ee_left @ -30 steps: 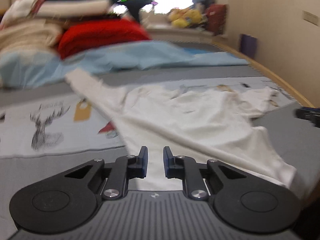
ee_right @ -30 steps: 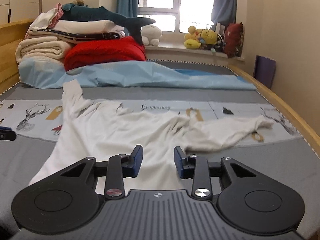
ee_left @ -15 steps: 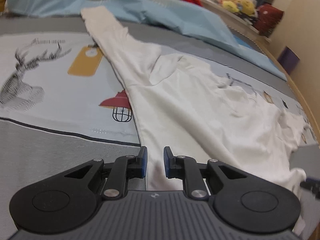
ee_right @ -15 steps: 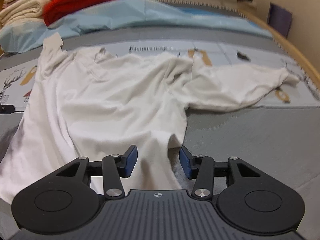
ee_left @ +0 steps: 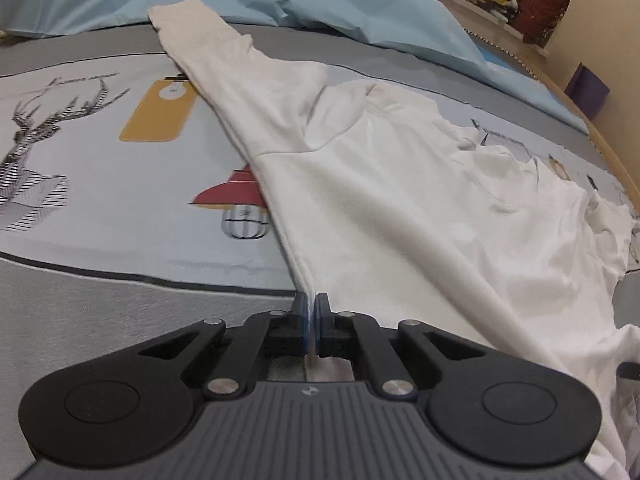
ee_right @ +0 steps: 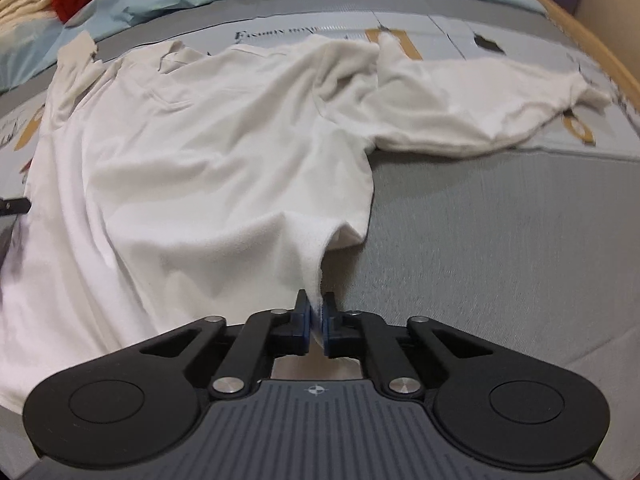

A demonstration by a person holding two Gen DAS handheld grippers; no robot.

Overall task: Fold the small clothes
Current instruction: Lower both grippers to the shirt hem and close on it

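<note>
on the bed [ee_left: 100, 304] lies a white shirt [ee_left: 400, 200], spread out flat with its long sleeves reaching away to each side. at the left, the left tongs [ee_left: 311, 312] are pressed together and pinch the left side edge of the shirt near its bottom. the cloth pulls up into a thin ridge there. a sleeve [ee_left: 224, 64] runs off toward the light blue sheet [ee_left: 320, 0]. at the right, the right tongs [ee_right: 316, 312] are also squeezed tight and pinch the bottom hem of the shirt [ee_right: 200, 160], maybe near its right corner; the view is blurry. past them, the other sleeve [ee_right: 480, 100] lies crumpled across the printed bedspread [ee_right: 520, 40].
</note>
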